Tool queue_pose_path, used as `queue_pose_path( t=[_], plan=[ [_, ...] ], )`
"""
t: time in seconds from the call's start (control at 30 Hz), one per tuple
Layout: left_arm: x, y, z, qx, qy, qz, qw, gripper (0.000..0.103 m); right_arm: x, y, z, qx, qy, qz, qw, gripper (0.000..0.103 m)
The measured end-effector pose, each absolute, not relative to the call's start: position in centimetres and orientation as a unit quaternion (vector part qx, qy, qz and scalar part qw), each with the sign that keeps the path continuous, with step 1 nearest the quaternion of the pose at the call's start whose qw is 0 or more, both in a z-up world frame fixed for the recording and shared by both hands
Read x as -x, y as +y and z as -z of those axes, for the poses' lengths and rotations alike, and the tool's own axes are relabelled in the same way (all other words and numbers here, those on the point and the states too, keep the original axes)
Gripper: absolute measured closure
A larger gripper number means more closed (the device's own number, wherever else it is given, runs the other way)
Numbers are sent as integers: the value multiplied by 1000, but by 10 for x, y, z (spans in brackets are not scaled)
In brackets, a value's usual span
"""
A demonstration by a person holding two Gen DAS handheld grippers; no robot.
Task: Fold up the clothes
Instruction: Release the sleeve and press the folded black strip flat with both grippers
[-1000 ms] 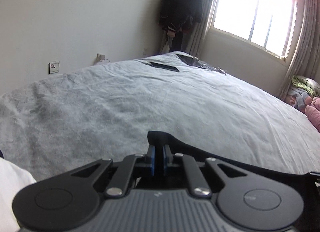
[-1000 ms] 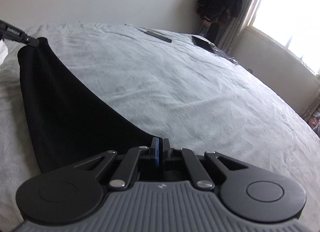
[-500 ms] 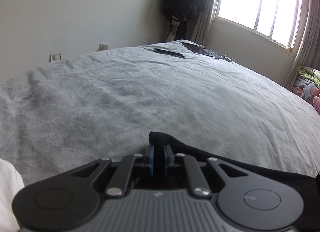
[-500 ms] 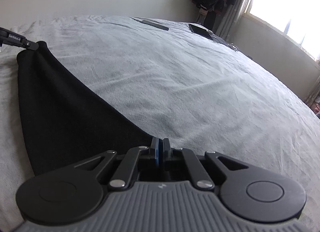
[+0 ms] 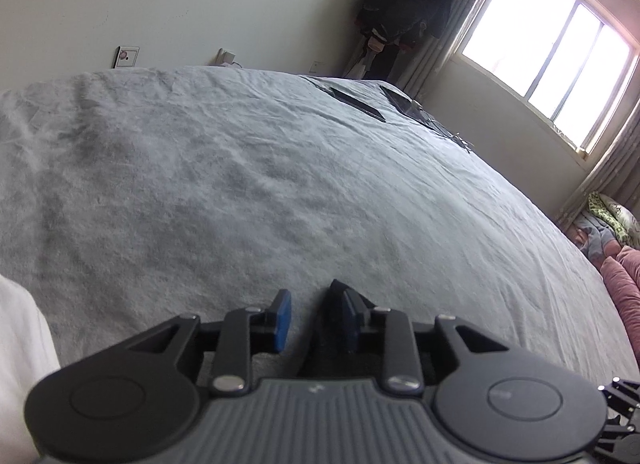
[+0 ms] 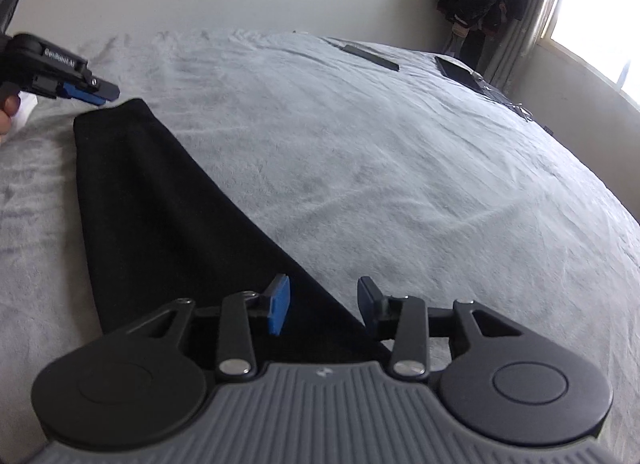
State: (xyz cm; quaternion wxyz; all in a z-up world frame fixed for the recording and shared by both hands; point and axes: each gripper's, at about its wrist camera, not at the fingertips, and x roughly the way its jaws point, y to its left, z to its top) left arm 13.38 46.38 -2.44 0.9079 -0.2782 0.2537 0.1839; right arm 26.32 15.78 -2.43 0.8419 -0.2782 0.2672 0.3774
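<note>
The black garment's (image 6: 168, 224) near end is hidden under the right gripper's (image 6: 324, 306) body. Beside the window (image 5: 552, 48), dark hanging clothes (image 5: 404, 4) blur together — too indistinct to tell apart.

Ahead of you the wide grey bedspread (image 6: 400, 168) lies bare and open to pass over. The long black folded garment (image 6: 160, 204) covers its near left, and two flat dark devices (image 6: 372, 57) sit far off near the corner.

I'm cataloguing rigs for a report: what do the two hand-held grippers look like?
Both match: a ribbed grey body, black linkage arms with silver pivot screws and round black discs. The left hand-held gripper and right hand-held gripper have blue-faced finger pads. White lettering marks the left one.
</note>
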Motion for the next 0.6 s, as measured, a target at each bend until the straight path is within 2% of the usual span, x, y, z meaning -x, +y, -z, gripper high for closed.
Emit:
queue_pose_path(
  t=[0.23,0.27,0.33,0.43,0.6],
  plan=[
    [-147,448,33,217,276,-200,915,73,-265,185,34,271,257,-314,873,61],
    [-149,447,34,207,279,-209,914,80,-264,189,34,278,253,-304,875,61],
    [-150,446,33,190,283,-223,913,83,-264,196,33,284,248,-278,883,61],
    [-149,448,27,186,280,-237,912,83,-262,180,17,233,234,-254,909,63],
    [-145,449,12,186,266,-251,912,83,-261,113,-8,133,256,-226,930,63]
  ],
)
